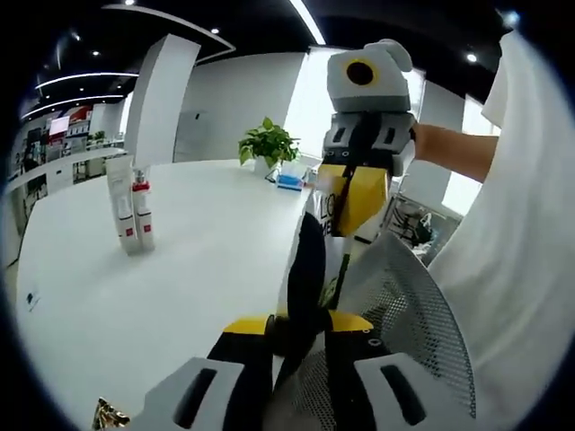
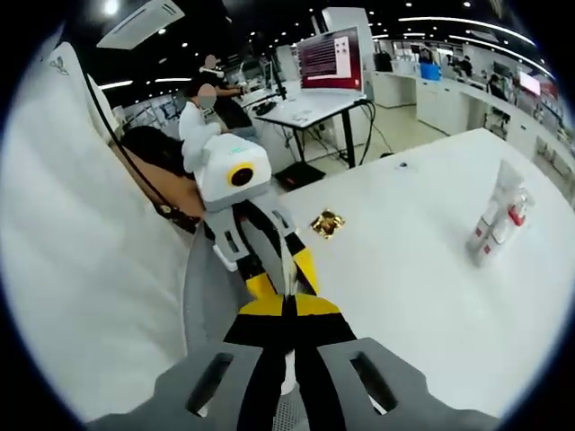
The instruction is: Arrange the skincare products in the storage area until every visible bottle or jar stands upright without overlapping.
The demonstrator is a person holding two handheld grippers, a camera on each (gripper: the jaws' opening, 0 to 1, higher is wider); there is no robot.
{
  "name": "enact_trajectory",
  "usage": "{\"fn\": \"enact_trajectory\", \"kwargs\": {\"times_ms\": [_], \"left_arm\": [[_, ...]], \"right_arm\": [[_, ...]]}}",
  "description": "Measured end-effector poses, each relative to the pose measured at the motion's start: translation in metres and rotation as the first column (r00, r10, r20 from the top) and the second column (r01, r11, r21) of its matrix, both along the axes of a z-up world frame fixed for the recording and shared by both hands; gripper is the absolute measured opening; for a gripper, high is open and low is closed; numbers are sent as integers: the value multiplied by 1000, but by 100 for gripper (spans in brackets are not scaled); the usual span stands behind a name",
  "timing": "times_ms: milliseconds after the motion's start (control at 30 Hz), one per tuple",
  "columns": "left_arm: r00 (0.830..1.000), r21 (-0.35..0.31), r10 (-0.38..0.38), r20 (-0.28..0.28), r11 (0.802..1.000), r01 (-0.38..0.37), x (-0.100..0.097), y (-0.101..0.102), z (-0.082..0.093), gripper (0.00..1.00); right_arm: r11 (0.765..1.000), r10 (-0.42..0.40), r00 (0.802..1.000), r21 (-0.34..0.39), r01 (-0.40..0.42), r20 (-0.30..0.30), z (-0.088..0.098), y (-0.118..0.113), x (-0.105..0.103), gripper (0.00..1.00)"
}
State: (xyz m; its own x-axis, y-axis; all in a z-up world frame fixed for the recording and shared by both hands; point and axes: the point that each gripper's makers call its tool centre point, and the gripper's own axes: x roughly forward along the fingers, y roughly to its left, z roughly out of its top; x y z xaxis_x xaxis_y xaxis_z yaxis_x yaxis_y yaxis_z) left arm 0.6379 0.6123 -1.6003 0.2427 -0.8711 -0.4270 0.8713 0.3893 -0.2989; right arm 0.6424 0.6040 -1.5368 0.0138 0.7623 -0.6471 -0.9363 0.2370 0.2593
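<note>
Two skincare products stand upright and close together on the white table [image 1: 207, 260]: a white tube [image 1: 120, 208] and a slim white bottle with a red cap [image 1: 142, 214]. They also show far right in the right gripper view as the tube [image 2: 504, 193] and the bottle [image 2: 499, 226]. My left gripper [image 1: 301, 328] and my right gripper [image 1: 323, 242] meet tip to tip off the table's near edge. Both have their jaws closed on the rim of a white mesh pouch [image 1: 404, 305]. From the other side I see the left gripper [image 2: 286, 283] against the right gripper [image 2: 287, 314], and the pouch [image 2: 202, 287].
A crumpled gold foil scrap [image 2: 328, 223] lies on the table near the edge. A potted plant [image 1: 268, 144] and a blue box [image 1: 289, 182] sit at the far end. The person's white shirt [image 1: 521, 233] fills one side. Office desks and a monitor [image 2: 332, 58] stand beyond.
</note>
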Motion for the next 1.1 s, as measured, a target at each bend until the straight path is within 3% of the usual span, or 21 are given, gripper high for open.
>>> {"fn": "enact_trajectory", "kwargs": {"times_ms": [100,167,400,533,700,867,900,1067,1100], "left_arm": [[1000,-1,0,-13,1000,0,0,2,0,13],[999,-15,-1,-54,1000,0,-2,2,1,10],[1000,-9,19,-18,1000,-19,1,6,5,1],[999,-31,24,-42,999,-25,2,8,9,0],[996,-97,52,-69,994,-58,8,11,19,0],[989,-149,89,-122,983,-107,14,15,25,0],[988,-153,89,-124,982,-108,14,15,26,0],[984,-236,85,-156,964,-121,14,16,39,0],[984,-251,82,-160,960,-121,13,16,41,0]], "right_arm": [[1000,-21,1000,4,21,-13,1,-3,2,0],[1000,-27,999,14,28,-26,1,-4,1,0],[984,-149,982,82,159,-117,3,-4,11,1],[968,-210,969,107,225,-133,7,-5,21,7],[908,-322,930,220,356,-175,16,-7,40,20],[812,-415,863,310,494,-288,16,-17,53,41],[802,-424,853,310,510,-305,13,-19,53,45],[823,-428,849,255,508,-309,-17,-18,40,53],[828,-415,845,246,504,-336,-22,-15,35,54]]}}
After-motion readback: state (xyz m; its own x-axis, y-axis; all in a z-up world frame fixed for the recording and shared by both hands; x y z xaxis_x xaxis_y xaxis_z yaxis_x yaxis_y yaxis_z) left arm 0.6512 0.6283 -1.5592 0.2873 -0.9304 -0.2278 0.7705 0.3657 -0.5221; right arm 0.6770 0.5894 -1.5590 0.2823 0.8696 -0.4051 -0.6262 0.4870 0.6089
